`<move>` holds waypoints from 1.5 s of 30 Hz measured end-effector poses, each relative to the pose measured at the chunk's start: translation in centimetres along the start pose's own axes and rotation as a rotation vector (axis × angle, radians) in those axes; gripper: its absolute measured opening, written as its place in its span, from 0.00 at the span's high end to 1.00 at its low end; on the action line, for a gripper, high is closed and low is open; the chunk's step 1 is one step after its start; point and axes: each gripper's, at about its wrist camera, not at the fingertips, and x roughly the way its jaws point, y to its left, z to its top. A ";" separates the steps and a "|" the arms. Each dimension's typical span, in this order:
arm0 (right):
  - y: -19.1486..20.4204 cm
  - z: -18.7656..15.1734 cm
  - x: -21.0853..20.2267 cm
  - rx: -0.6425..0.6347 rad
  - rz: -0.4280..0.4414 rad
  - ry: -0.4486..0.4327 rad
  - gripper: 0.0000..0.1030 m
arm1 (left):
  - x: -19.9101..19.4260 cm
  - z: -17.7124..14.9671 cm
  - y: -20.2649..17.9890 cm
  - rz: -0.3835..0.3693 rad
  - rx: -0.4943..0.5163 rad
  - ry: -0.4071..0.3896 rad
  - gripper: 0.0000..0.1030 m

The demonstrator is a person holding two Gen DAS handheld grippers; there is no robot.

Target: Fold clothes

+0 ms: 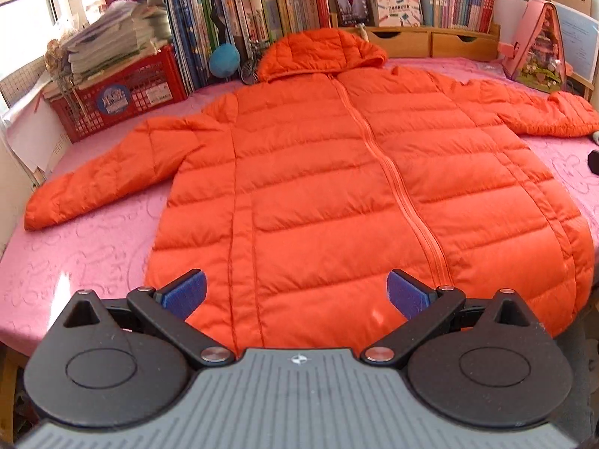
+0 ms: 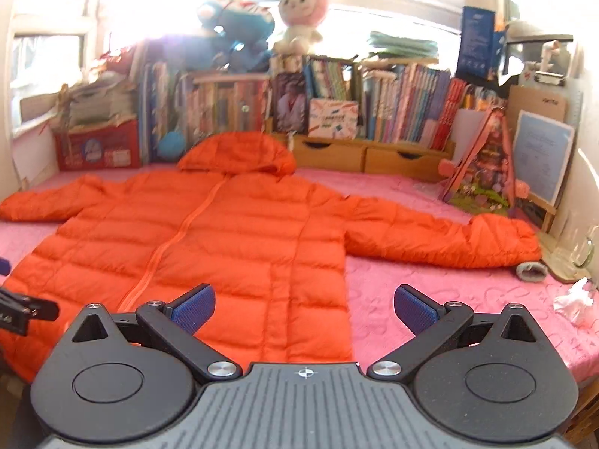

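At the bottom of the left wrist view, the left gripper (image 1: 295, 293) has its blue-padded fingers spread wide and holds nothing; the hem of an orange puffer jacket (image 1: 337, 187) lies just ahead, between the pads. The jacket is spread flat, zipped, front up, on a pink tablecloth (image 1: 93, 254), filling the middle of the frame, hood toward the top, sleeves out to both sides. In the right wrist view, the right gripper (image 2: 304, 308) is likewise spread and empty, low centre, above the jacket's lower right corner. Behind, across the top, stand books (image 2: 404, 104) and a red crate (image 1: 123, 97).
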 end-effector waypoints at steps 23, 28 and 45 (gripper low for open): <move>-24.1 1.7 24.3 0.662 -0.428 0.091 0.04 | 11.7 4.6 4.5 0.134 -0.212 0.031 0.00; -21.6 4.3 24.5 0.610 -0.369 0.071 0.71 | 12.4 2.9 5.5 0.066 -0.254 -0.043 0.00; 14.8 12.8 23.3 -0.143 0.456 0.020 0.83 | 12.2 2.1 6.6 -0.011 -0.312 -0.126 0.00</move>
